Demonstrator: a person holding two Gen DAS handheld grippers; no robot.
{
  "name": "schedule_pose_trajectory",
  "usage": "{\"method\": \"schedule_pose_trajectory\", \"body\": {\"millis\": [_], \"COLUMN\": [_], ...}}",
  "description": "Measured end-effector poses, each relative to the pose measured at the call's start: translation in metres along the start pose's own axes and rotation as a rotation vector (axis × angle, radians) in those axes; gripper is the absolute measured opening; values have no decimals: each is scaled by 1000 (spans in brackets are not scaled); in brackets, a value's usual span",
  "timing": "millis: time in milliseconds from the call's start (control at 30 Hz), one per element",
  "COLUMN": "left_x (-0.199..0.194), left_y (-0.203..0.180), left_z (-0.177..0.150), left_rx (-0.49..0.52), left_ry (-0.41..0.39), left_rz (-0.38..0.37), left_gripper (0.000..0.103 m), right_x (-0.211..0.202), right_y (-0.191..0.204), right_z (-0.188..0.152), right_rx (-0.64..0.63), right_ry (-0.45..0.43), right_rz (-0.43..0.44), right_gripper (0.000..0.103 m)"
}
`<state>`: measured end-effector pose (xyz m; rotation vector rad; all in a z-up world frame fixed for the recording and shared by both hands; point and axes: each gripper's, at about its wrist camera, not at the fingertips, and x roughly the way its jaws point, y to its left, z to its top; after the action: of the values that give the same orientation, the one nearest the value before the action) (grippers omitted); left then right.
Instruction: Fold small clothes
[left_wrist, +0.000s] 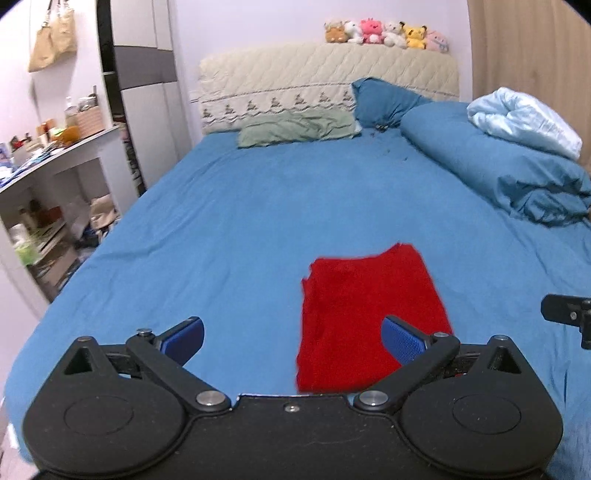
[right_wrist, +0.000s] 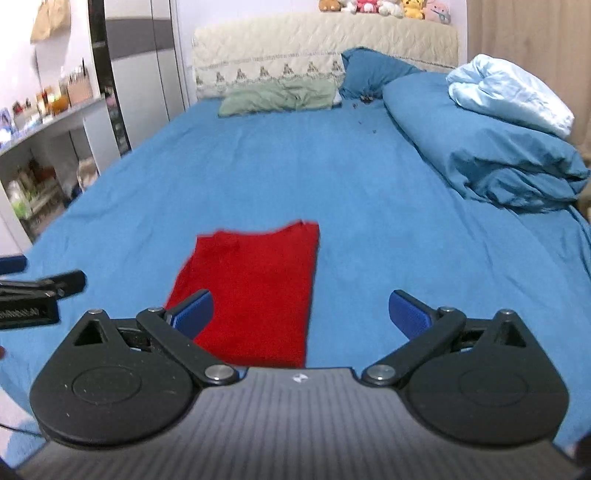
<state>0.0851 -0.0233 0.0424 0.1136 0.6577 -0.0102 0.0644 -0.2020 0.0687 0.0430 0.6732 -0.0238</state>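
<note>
The left gripper (left_wrist: 291, 341) and right gripper (right_wrist: 300, 314) both hang spread wide, holding nothing, above the near end of the red garment (left_wrist: 365, 317), seemingly folded flat. Bare blue bedsheet (left_wrist: 221, 221) surrounds it; a rolled duvet (right_wrist: 491, 147) lines the right edge.

A blue bed sheet (left_wrist: 258, 206) spreads wide; a green pillow (left_wrist: 295, 127) lies against the quilted headboard (left_wrist: 325, 81), plush toys (left_wrist: 386, 34) in a row on top. A rolled blue duvet (left_wrist: 491, 162) carries a pale blanket (left_wrist: 524, 122); cluttered shelves (left_wrist: 48, 177) stand left
</note>
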Motion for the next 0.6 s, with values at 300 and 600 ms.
{"method": "schedule_pose_trajectory", "body": {"millis": [300,600], "left_x": [-27,-40], "left_y": [5,1], "left_z": [-46,-53], "left_rx": [-14,-28], "left_ry": [64,39], "left_rz": [-19,-42], "left_gripper": [103,103], "right_x": [-19,-33], "right_y": [9,3], "right_z": [-55,-73], "right_rx": [-1,22], "right_ry": [89,101], "right_rz": [-45,-67], "right_gripper": [103,103]}}
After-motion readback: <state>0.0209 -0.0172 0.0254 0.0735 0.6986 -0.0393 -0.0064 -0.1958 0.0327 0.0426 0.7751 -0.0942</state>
